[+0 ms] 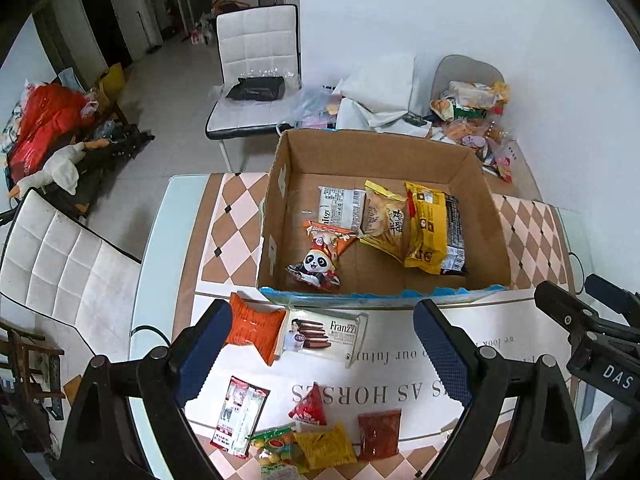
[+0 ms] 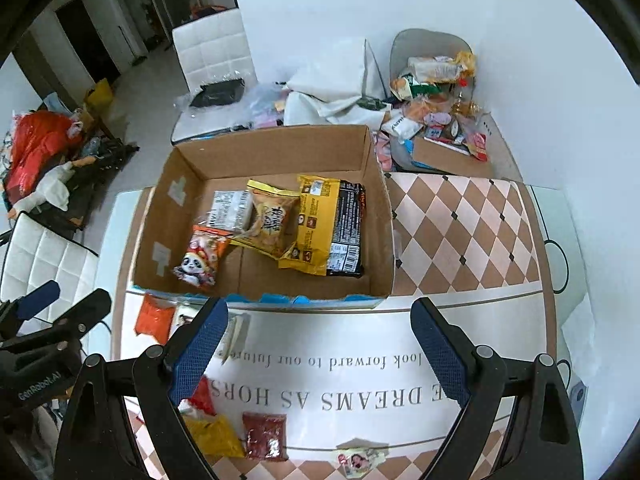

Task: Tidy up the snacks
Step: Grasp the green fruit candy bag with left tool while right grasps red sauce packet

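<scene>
Several light, crinkly, slippery snack packets lying loose just in front of the cardboard box, likely best pinched flat across the sealed edges, with left gripper and right gripper both wide open, empty.

1. One cardboard box stands on the counter.
2. Five snack packets lie inside the box: one panda packet, one white packet, one pale yellow packet, one bright yellow packet, one black packet.
3. Seven packets lie on the counter in the left wrist view: one orange packet, one Franzzi biscuit packet, one long red-and-white packet, one red triangular packet, one candy bag, one small yellow packet, one dark red packet.
4. One further small packet shows in the right wrist view.
5. Two white chairs, one behind the counter, one beside it.
</scene>
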Available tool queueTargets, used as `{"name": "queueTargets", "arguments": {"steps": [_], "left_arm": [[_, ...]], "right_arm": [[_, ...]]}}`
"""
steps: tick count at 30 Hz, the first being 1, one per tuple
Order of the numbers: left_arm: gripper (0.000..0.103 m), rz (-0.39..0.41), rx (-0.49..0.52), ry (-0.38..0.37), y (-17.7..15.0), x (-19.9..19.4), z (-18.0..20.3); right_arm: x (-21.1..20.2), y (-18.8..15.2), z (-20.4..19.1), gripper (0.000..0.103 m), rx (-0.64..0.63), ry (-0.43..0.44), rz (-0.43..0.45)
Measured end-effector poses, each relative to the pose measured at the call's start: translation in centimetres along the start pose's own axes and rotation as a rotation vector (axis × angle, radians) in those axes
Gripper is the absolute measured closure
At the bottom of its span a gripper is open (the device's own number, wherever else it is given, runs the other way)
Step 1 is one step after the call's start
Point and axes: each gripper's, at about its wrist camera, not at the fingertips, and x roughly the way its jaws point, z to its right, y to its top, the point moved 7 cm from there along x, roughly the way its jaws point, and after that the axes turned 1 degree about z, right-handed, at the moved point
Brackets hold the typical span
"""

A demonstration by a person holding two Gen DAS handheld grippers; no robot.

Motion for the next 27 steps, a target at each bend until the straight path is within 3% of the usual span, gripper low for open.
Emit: {"name": "queueTargets", "arguments": {"steps": [5,9,13,16,20,27], "left_arm": [[0.01,0.013,-0.024,-0.009,-0.5,-1.4,-0.4],[0.01,-0.028,-0.069,-0.001,-3.0,-1.1,-1.9],[0.01,-0.139,-0.106,0.047,-8.2,1.3,-4.3],[0.01,-0.271,-0.149,0.072,-13.4,4.4,-6.3],[0.01,-0.417,-0.214,0.086,-19.0,8.1,-8.4],[0.01,-0.594,-0.318,0.013,-24.6,13.5,-9.0]], "right_arm": [[-1.7,-1.0,-0.7,0.008,0.003,0.032,0.005],[-0.9,-3.9,-1.6,0.008,0.02,0.105,-0.076],[2.7,-9.6,-3.0,0.008,0.021,0.156,-0.236],[6.8,-14.8,-4.1,0.008,0.034,0.175,-0.389],[11.9,-20.0,-5.2,0.009,0.033,0.155,-0.522],[17.1,-24.4,-5.1,0.014,0.063,0.099,-0.609]]}}
